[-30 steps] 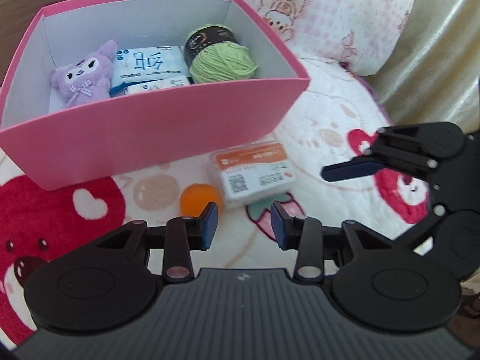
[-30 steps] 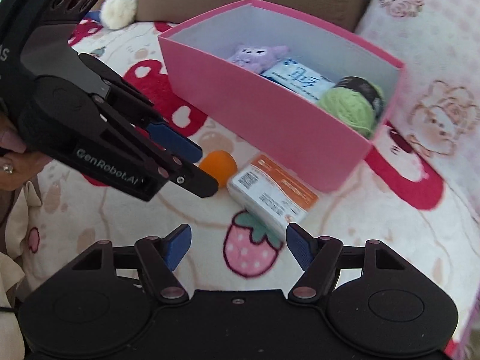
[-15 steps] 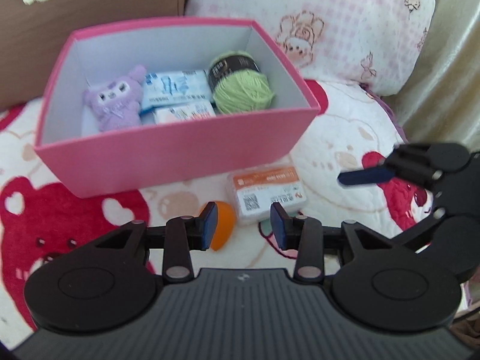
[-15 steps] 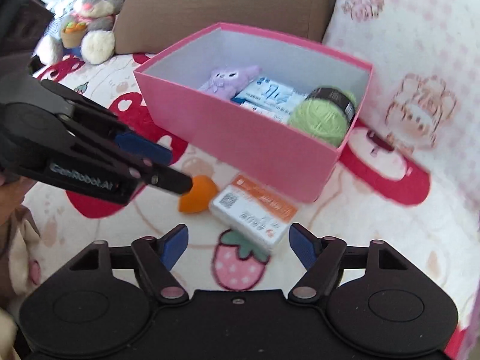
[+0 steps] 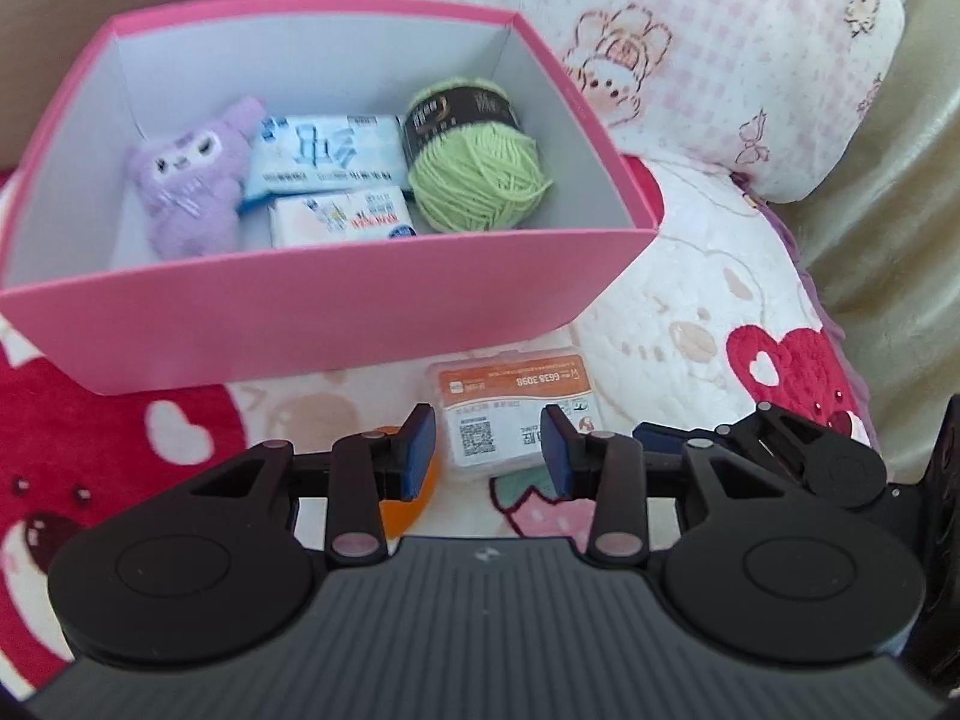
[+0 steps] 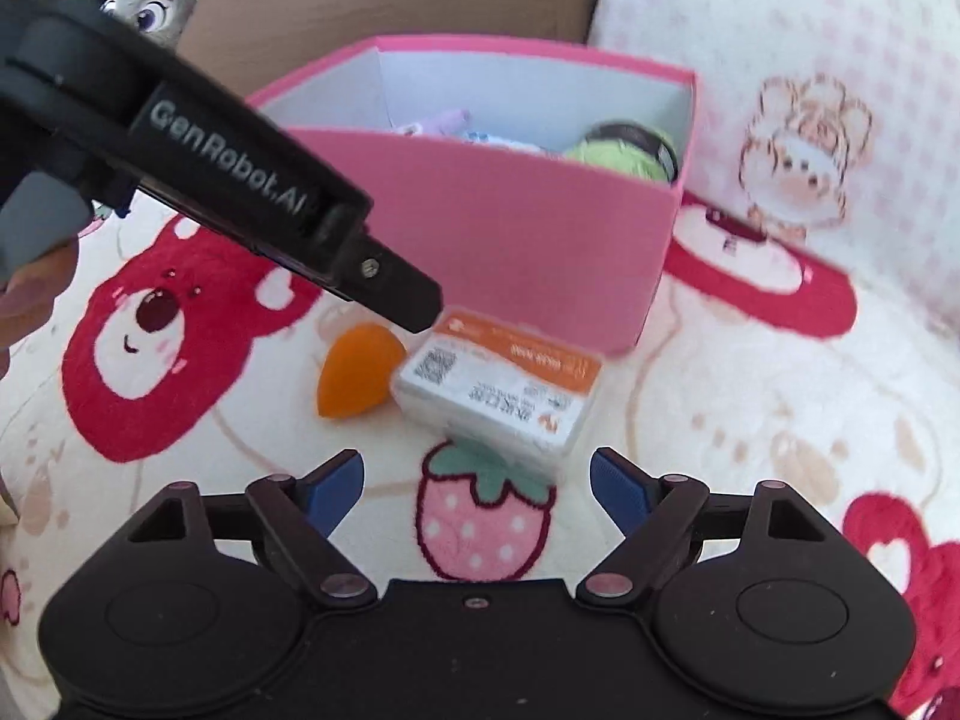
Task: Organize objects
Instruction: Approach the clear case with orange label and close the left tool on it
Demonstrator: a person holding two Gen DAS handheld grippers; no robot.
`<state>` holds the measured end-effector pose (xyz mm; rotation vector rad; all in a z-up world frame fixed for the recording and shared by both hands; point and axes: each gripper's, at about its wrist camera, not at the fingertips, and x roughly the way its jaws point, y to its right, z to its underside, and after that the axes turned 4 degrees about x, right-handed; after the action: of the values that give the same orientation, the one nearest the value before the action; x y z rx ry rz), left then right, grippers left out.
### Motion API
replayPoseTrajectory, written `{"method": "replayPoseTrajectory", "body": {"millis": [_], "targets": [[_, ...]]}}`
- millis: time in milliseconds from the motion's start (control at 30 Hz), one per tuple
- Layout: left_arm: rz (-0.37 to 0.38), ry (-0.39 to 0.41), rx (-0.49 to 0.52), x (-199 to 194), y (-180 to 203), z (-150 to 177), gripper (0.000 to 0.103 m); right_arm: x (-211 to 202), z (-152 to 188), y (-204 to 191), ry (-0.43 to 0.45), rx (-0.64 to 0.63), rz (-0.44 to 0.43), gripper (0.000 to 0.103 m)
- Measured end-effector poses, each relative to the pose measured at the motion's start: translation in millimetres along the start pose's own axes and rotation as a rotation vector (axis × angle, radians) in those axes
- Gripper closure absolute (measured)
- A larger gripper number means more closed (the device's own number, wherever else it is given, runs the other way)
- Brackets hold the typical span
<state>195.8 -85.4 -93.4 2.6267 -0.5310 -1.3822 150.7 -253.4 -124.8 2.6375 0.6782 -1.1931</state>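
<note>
A clear plastic case with an orange label [image 6: 498,390] lies on the blanket in front of the pink box [image 6: 510,240], with an orange teardrop sponge [image 6: 354,378] at its left. My right gripper [image 6: 477,480] hovers just short of the case. Its jaws are opening and nothing is between them. My left gripper [image 5: 486,450] hangs above the case [image 5: 516,414] and the sponge [image 5: 399,516], its pads a small gap apart and gripping nothing. The box [image 5: 336,324] holds a purple plush [image 5: 186,180], two tissue packs [image 5: 324,156] and green yarn [image 5: 480,174].
The soft blanket [image 6: 750,420] has red bear and strawberry prints. A pink checked pillow [image 5: 720,60] stands behind the box at the right, a brown cushion [image 6: 390,0] behind it at the left. A rabbit plush [image 6: 156,6] sits far left. A person's hand [image 6: 30,288] holds the left gripper.
The right gripper's jaws have widened and it has dropped closer to the labelled case. The left gripper drew back, then came in again over the sponge and case. Its gap is unchanged.
</note>
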Motion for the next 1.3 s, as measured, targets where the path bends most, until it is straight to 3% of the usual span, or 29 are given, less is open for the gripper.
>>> {"method": "replayPoseTrajectory", "body": {"millis": [67,167,300,500,767,900,1133,1300], "targets": [[-0.017,-0.008,-0.004,9,-2,-1,0.067,5,1,7,0.001,0.033,0.025,0.017],[-0.004,-0.03,-0.035,21,-9,-4,0.066,10,4,18,0.007,0.136,-0.016,0.017],[-0.004,-0.042,-0.049,35,-12,-5,0.066,16,7,14,-0.011,0.091,-0.01,0.017],[-0.009,-0.039,-0.067,46,-9,-5,0.066,25,5,13,-0.001,0.129,-0.031,0.017],[0.014,-0.044,-0.124,52,-7,-6,0.065,43,3,13,0.019,0.184,0.019,0.014],[-0.01,-0.047,-0.103,54,-1,-4,0.065,47,4,10,0.032,0.186,0.046,0.011],[-0.021,-0.031,-0.088,52,10,-7,0.064,44,4,10,0.03,0.194,0.086,0.018],[0.038,-0.003,-0.11,39,14,-8,0.064,33,3,11,0.014,0.2,0.123,0.023]]}}
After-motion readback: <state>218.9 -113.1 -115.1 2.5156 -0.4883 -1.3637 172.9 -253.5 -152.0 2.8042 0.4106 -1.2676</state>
